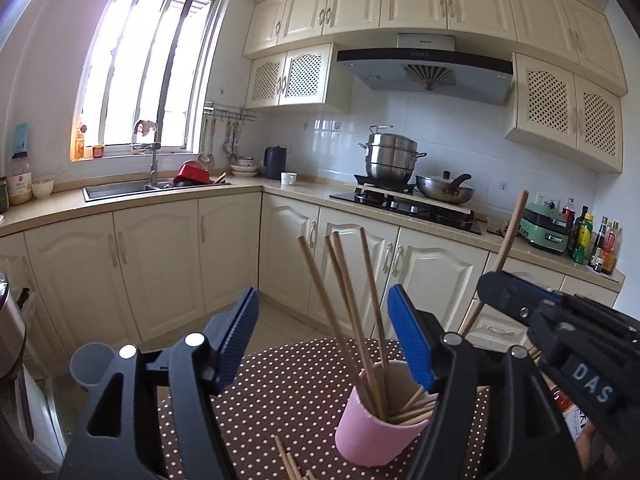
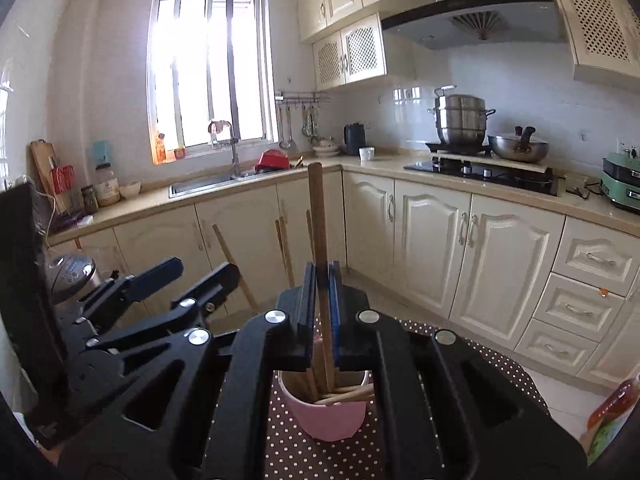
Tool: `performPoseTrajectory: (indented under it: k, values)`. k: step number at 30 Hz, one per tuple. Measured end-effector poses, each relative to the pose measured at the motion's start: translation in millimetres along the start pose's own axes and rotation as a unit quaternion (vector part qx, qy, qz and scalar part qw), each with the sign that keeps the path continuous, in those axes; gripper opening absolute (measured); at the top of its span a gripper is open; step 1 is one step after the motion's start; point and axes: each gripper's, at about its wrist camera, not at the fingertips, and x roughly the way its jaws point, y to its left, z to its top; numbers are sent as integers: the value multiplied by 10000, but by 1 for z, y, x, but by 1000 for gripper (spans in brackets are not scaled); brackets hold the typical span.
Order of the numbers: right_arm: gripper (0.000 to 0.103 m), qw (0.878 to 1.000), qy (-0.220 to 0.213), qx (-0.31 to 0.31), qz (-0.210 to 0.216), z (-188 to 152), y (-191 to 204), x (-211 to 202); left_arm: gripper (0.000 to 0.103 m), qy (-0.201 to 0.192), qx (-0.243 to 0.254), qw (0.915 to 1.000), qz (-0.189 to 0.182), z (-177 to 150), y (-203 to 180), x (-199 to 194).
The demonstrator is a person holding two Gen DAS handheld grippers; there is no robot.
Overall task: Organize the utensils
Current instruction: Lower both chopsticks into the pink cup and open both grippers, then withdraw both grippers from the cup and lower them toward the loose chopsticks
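A pink cup (image 1: 376, 436) stands on the polka-dot tablecloth (image 1: 280, 392) with several wooden chopsticks (image 1: 352, 304) leaning up out of it. My left gripper (image 1: 326, 332) is open; the chopsticks rise between its blue pads (image 1: 244, 336) without being pressed. At the right edge of that view my right gripper (image 1: 492, 288) grips a thicker wooden stick (image 1: 508, 240). In the right wrist view my right gripper (image 2: 322, 280) is shut on that upright stick (image 2: 319, 220), whose lower end reaches into the pink cup (image 2: 328, 416). My left gripper (image 2: 200, 270) shows at the left.
Loose chopsticks (image 1: 288, 460) lie on the cloth in front of the cup. A grey cup (image 1: 90, 364) hangs off the table's left side, with a rice cooker (image 2: 72, 276) beyond. A red-labelled bottle (image 2: 612, 408) stands at the right. Kitchen cabinets and a stove lie behind.
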Motion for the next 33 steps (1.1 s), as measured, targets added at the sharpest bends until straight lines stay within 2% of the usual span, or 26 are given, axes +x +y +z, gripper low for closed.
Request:
performPoseTrajectory:
  k: [2, 6, 9, 10, 21, 28, 33]
  values:
    - [8, 9997, 208, -89, -56, -1, 4, 6, 67, 84, 58, 9999, 109, -1, 5, -6]
    - [9, 9994, 335, -43, -63, -1, 8, 2, 68, 207, 111, 9996, 182, 0, 12, -16]
    - [31, 9995, 279, -70, -120, 1, 11, -6, 69, 279, 108, 9994, 196, 0, 15, -22]
    - [44, 9996, 246, -58, -125, 1, 13, -10, 69, 297, 107, 9992, 232, 1, 17, -25]
    - [44, 9988, -23, -362, -320, -9, 32, -62, 71, 379, -10, 9991, 212, -2, 25, -73]
    - [44, 9976, -30, -540, -429, -34, 50, -91, 79, 356, 48, 9992, 171, -20, 24, -115]
    - [57, 9970, 55, -547, -545, -57, 57, -102, 82, 445, 71, 9987, 218, -38, 26, -130]
